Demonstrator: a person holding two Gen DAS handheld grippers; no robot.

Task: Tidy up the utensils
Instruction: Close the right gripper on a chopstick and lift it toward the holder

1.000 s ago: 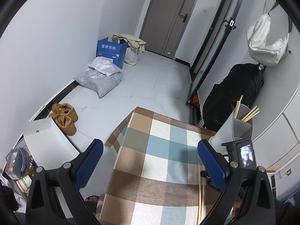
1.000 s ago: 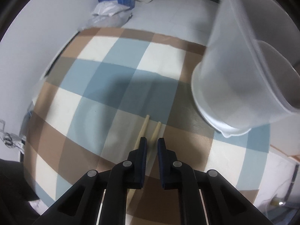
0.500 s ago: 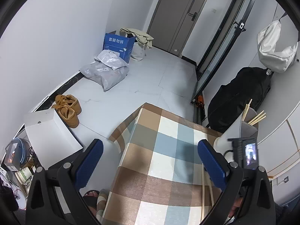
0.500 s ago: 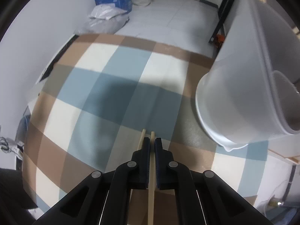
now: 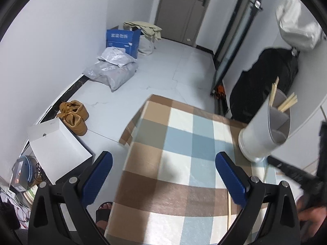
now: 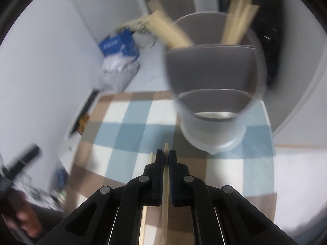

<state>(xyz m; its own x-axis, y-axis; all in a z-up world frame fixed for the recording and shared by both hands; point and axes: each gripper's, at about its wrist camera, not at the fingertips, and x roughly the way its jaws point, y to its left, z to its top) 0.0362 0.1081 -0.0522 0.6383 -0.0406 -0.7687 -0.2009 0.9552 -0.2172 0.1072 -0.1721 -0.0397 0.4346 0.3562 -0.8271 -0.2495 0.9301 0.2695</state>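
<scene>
A white divided utensil holder [image 6: 216, 102] with several wooden chopsticks in its far compartments stands on the checkered tablecloth [image 6: 126, 122]; it also shows in the left wrist view [image 5: 263, 130]. My right gripper [image 6: 166, 155] is shut on one chopstick [image 6: 165, 194], lifted and pointing at the holder's near side. A second chopstick [image 6: 148, 183] lies on the cloth just left of it and shows in the left wrist view [image 5: 229, 210]. My left gripper [image 5: 163, 167] is open and empty above the cloth's left part.
The table [image 5: 184, 143] ends at a left edge with floor below. On the floor are brown shoes [image 5: 73, 116], a white box [image 5: 57, 149], a grey bag [image 5: 112, 69] and a blue carton [image 5: 122, 40]. A black bag [image 5: 265, 81] leans on the right wall.
My right gripper closed on one chopstick, lifted it and swung up toward the holder. The left gripper's view drifted left and stayed open.
</scene>
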